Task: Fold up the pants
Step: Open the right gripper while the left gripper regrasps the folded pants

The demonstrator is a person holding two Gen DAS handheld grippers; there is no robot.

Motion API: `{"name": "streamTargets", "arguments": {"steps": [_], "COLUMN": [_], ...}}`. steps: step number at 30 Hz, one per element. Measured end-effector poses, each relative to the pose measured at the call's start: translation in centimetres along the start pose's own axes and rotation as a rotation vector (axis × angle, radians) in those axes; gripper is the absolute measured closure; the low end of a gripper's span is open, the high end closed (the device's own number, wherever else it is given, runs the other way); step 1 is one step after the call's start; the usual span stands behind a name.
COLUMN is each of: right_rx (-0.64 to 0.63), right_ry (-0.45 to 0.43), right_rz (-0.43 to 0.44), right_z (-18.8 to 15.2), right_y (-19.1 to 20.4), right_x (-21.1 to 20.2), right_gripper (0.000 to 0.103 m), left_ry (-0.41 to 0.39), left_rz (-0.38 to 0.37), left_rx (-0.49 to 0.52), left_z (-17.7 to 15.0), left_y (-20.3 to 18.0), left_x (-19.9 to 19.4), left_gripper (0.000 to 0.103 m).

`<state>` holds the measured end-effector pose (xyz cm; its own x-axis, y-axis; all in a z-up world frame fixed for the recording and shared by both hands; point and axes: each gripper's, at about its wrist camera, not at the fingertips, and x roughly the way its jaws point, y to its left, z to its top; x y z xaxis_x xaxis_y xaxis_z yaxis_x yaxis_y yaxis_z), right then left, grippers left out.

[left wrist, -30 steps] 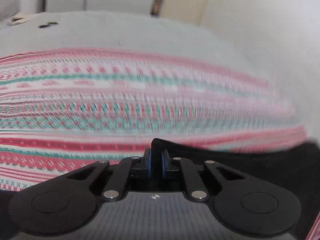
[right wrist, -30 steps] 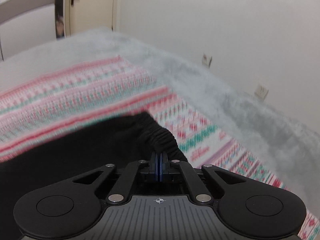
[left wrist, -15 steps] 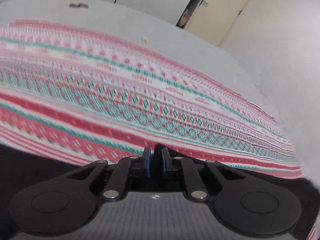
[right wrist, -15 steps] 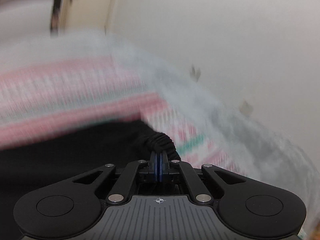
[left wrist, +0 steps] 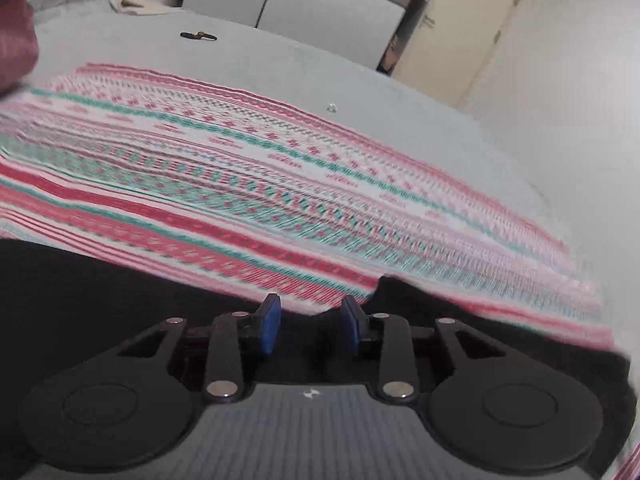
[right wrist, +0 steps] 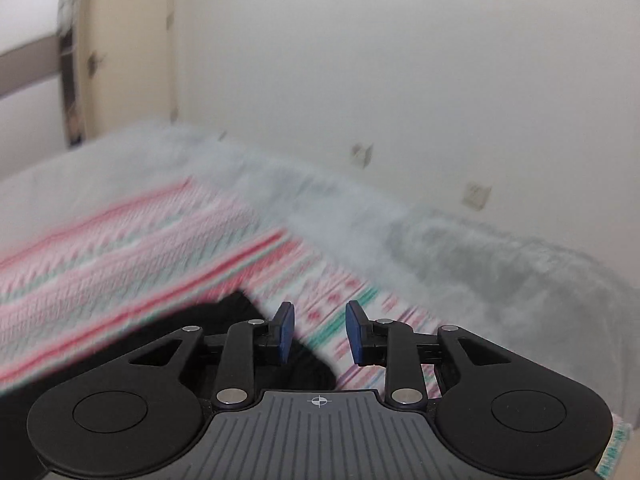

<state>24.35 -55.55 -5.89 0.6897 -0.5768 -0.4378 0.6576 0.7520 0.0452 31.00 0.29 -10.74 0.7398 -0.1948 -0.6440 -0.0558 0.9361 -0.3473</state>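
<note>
While both grips let go, the black pants (left wrist: 100,300) lie on the striped blanket (left wrist: 280,184) spread over the bed (left wrist: 400,92), near its wall-side edge. Left hand-held gripper (left wrist: 308,328): jaws opening, moderately wide, pants fabric between the pads but not pinched. Right hand-held gripper (right wrist: 320,332): jaws opening, narrow gap, only blanket seen through it, pants edge (right wrist: 224,320) just beside. Judgement: cloth released so a fold can settle flat.

Both wrist views low, close, sharing patterned blanket (left wrist: 280,184) and black pants (right wrist: 224,320)
</note>
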Motion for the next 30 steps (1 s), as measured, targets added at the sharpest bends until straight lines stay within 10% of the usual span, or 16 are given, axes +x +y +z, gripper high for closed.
{"name": "streamTargets", "arguments": {"steps": [9,13,18,23,30], "right_rx": [-0.306,-0.525,-0.788,-0.879,-0.834], "right_ry": [-0.009,-0.020,-0.084,-0.154,-0.115], "right_rz": [0.205,0.292,0.434,0.656,0.841], "right_z": [-1.8,-4.8,-9.3,-13.2,-18.5], "right_y": [7.5,13.5,21.3,26.7,31.4], "right_x": [-2.1,-4.0,-8.7,-15.1,-21.3], "right_gripper": [0.073,0.067,0.055,0.025,0.013], "left_ry": [-0.038,-0.078,-0.189,-0.128,-0.017], "left_rz": [0.171,0.048,0.085,0.059,0.066], "left_rx": [-0.079,-0.247,-0.179,-0.347,-0.474], "left_z": [-1.8,-2.6,-3.2,-4.7,-6.6], "left_y": [9.0,13.3,15.7,19.6,20.4], "left_x": [-7.7,-10.5,-14.1,-14.7,-14.3], "left_gripper": [0.036,0.036,0.021,0.023,0.023]}}
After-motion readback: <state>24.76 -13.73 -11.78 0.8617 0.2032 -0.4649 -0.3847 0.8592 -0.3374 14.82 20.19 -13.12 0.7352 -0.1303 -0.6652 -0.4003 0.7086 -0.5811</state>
